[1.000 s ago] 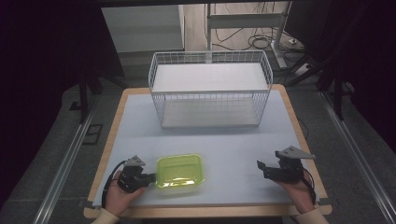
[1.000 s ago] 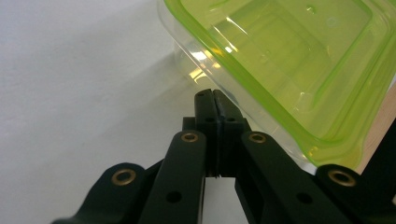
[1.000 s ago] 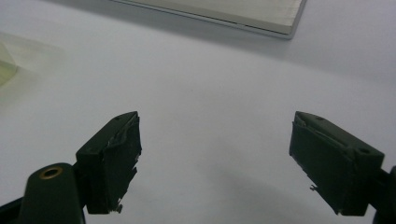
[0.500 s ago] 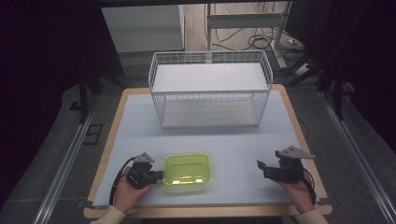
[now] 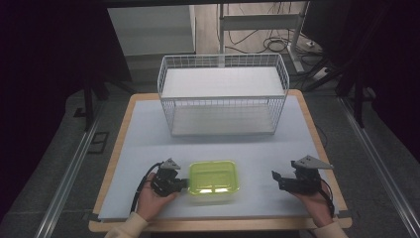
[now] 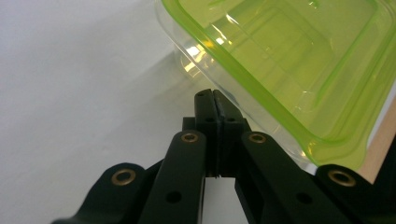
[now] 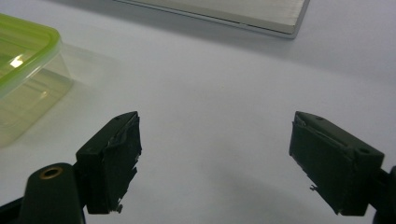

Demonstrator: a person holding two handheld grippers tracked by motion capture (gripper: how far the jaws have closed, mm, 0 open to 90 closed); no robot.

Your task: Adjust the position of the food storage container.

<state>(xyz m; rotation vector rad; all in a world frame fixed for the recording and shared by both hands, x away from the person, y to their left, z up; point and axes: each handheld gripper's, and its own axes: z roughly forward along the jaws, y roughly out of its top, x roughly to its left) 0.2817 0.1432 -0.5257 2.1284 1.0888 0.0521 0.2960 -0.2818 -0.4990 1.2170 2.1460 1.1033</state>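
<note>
Sliding rightward across the bench since a second ago, the green-lidded container (image 5: 214, 180) now sits nearer the middle of the front edge, and the left claw (image 5: 184, 184) has come along with it, right against its left end. The right claw (image 5: 275, 177) has not budged from its spot off to the container's right.

Look at the left gripper view: the left claw's jaws are pressed together, nothing between them, their tips just at the clear wall below the green rim of the container (image 6: 299, 79). So that is a push with closed tips, not a grip, by the look of it.

Now the relation that matters. The container's long axis runs left to right, parallel to the front of the wire basket (image 5: 223, 96), which stands behind the container, well apart from it. The left claw is on the container's short left end; the right claw faces the opposite short end from a clear gap away, jaws spread wide with only bare bench (image 7: 224, 93) between them. In the right gripper view the container (image 7: 23, 60) shows off to that claw's left front.

The left hand is plainly the nearer one. Any move toward the basket would need a hold on the rim, and the closed left claw has none yet.
</note>
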